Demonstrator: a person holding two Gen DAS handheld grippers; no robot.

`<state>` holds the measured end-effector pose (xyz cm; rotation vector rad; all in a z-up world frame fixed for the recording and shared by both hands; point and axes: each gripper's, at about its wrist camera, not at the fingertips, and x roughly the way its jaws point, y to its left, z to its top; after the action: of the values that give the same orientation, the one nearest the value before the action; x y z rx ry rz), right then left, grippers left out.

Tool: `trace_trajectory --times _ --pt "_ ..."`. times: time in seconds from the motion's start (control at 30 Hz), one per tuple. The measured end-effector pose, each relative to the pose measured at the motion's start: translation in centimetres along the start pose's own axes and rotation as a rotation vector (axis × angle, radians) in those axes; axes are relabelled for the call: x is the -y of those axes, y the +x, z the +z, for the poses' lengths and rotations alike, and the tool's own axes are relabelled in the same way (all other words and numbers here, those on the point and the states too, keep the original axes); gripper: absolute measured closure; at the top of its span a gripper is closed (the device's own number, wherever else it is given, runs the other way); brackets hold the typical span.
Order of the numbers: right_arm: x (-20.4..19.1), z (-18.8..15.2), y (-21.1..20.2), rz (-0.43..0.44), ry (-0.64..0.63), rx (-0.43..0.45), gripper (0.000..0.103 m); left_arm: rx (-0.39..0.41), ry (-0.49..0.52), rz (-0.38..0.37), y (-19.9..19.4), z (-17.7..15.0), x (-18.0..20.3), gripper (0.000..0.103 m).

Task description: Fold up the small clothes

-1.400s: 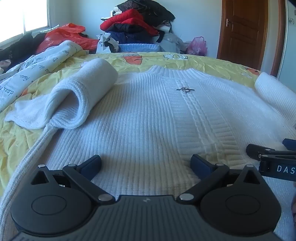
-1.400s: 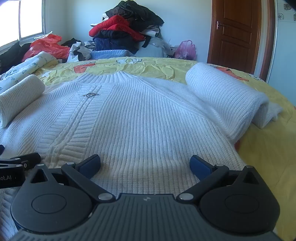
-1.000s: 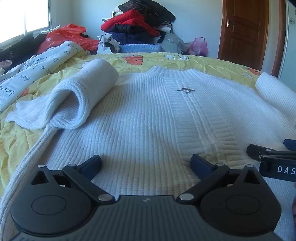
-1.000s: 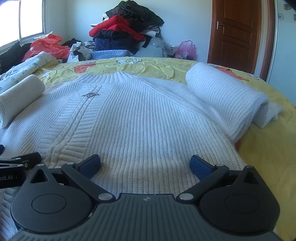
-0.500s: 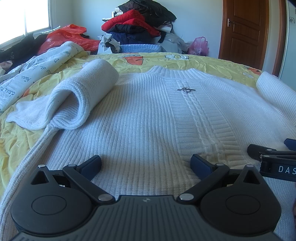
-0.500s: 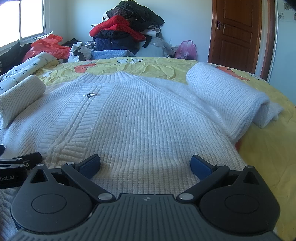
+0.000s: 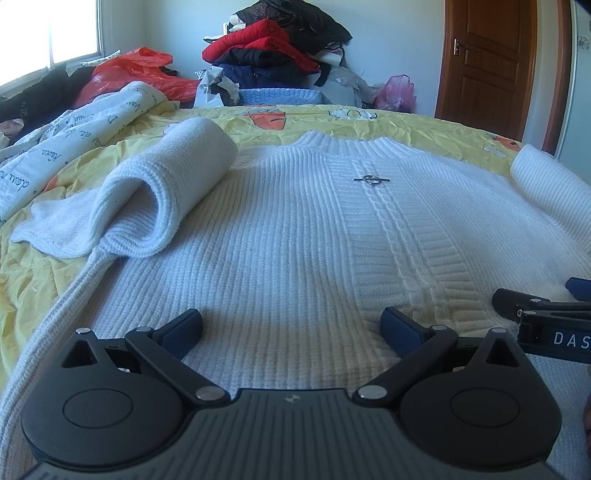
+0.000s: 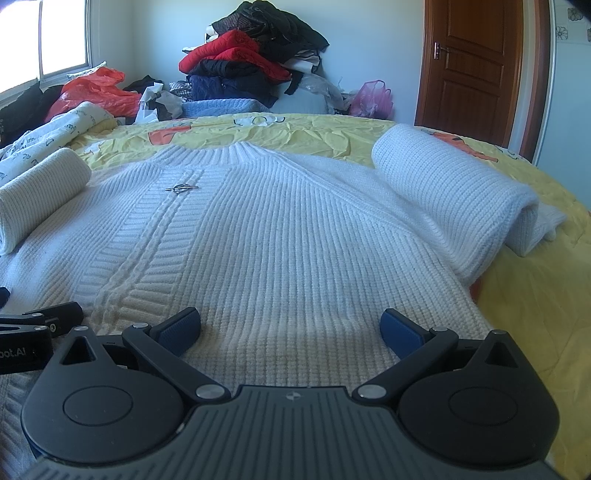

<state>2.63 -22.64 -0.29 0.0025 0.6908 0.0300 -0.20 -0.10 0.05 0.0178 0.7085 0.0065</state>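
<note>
A cluttered bedroom behind a yellow bedspread.

The bedspread (image 7: 424, 127) is crinkled, with orange and white cartoon prints, and covers the bed. At its far edge, against the pale wall, a heap of clothes (image 8: 255, 62) rises: black on top, then a red jacket (image 7: 258, 40), then dark blue, with a light blue knit (image 8: 219, 109) at the base. A pink plastic bag (image 8: 371, 98) sits beside the brown wooden door (image 7: 491, 62). Left, under the bright window (image 7: 74, 29), lie an orange plastic bag (image 7: 136, 70) and a white quilt with lettering (image 7: 74, 129).
</note>
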Motion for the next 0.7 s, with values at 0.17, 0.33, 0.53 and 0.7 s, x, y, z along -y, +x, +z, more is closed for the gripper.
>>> trace_trajectory --times 0.17,0.33,0.53,0.7 --pt "0.02 0.01 0.04 0.000 0.000 0.000 0.000 0.000 0.000 0.000 0.03 0.00 0.00 0.000" --pt "-0.09 -0.01 -0.20 -0.003 -0.002 0.000 0.000 0.000 -0.001 0.000 0.04 0.00 0.00 0.000" --pt "-0.04 0.00 0.02 -0.003 -0.002 0.000 0.000 0.001 -0.003 -0.001 0.01 -0.01 0.01 0.000" --pt "-0.03 0.01 0.06 -0.003 -0.003 -0.001 0.000 0.001 -0.003 0.000 0.02 -0.01 -0.02 0.000"
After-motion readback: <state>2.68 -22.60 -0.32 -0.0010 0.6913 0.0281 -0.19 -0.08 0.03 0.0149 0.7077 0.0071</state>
